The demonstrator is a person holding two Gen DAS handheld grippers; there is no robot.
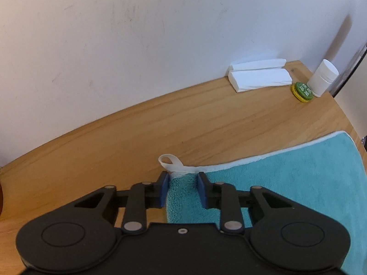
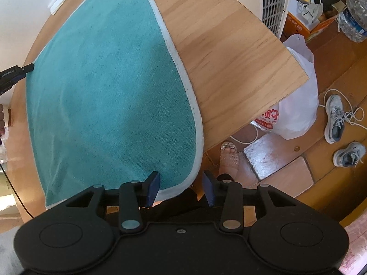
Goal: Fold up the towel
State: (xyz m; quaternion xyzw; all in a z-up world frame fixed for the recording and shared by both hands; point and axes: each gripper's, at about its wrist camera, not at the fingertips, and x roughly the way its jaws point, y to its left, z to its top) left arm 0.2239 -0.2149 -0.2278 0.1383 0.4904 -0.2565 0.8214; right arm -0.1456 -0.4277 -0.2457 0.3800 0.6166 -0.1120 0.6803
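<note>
Teal and soft, the towel [image 2: 110, 87] lies spread flat on a wooden table [image 1: 114, 142], and a thin white edge runs all around it. In the left wrist view, the table is bare wood on the left, with a white wall [image 1: 137, 34] behind it. The left gripper [image 1: 182, 186] sits low over one corner of the towel [image 1: 286, 171]. Its two blue pads [image 1: 164, 189] stand a little way apart, one on each side of the corner, and they are not squeezing the cloth. Just past the pads a small white loop [image 1: 170, 163] sticks out from the towel's corner and rests on the wood. Farther right, by the wall, lie two folded white cloths [image 1: 260, 74], then a green and yellow round lid [image 1: 302, 91], then a white bottle [image 1: 323, 78] standing just beside the lid. In the right wrist view, the tip of the left gripper [image 2: 13, 75] shows at the far left, at the towel's edge. The towel fills the middle, and its near corner lies between the fingers of the right gripper [image 2: 181, 186], closer to the left one. These fingers [image 2: 153, 186] are spread wide and hold nothing. To the right the table ends, and down on the floor are a foot in a clear sandal [image 2: 229, 158], a white plastic bag [image 2: 293, 105] and two grey shoes [image 2: 337, 121].
</note>
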